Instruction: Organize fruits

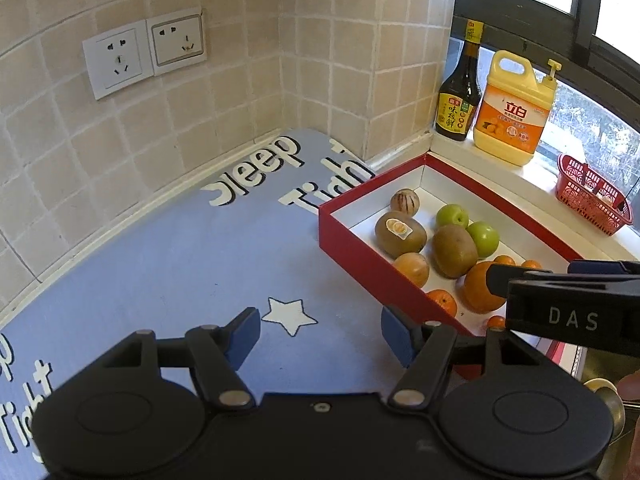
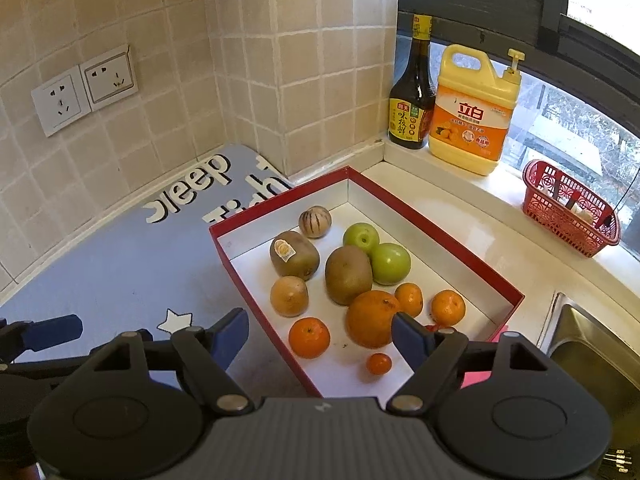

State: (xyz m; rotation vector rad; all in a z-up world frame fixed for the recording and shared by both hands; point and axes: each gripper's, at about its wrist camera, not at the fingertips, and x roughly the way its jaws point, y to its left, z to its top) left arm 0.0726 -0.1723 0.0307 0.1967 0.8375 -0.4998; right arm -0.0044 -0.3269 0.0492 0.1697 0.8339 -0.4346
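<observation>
A red box with a white inside (image 2: 448, 242) (image 1: 352, 258) sits on the counter and holds several fruits: two kiwis (image 2: 348, 274), two green apples (image 2: 390, 263), a large orange (image 2: 370, 318), small mandarins (image 2: 309, 338), a striped fruit (image 2: 315, 221) and a tan fruit (image 2: 289, 295). My right gripper (image 2: 320, 336) is open and empty, above the box's near end. My left gripper (image 1: 320, 330) is open and empty over the blue mat (image 1: 180, 272), left of the box. The right gripper's body (image 1: 572, 314) hides part of the box in the left wrist view.
A dark sauce bottle (image 2: 412, 92), a yellow detergent jug (image 2: 474, 116) and a small red basket (image 2: 568, 214) stand on the window ledge. A steel sink (image 2: 592, 344) lies at the right. Tiled walls with two sockets (image 2: 84, 90) close the corner behind.
</observation>
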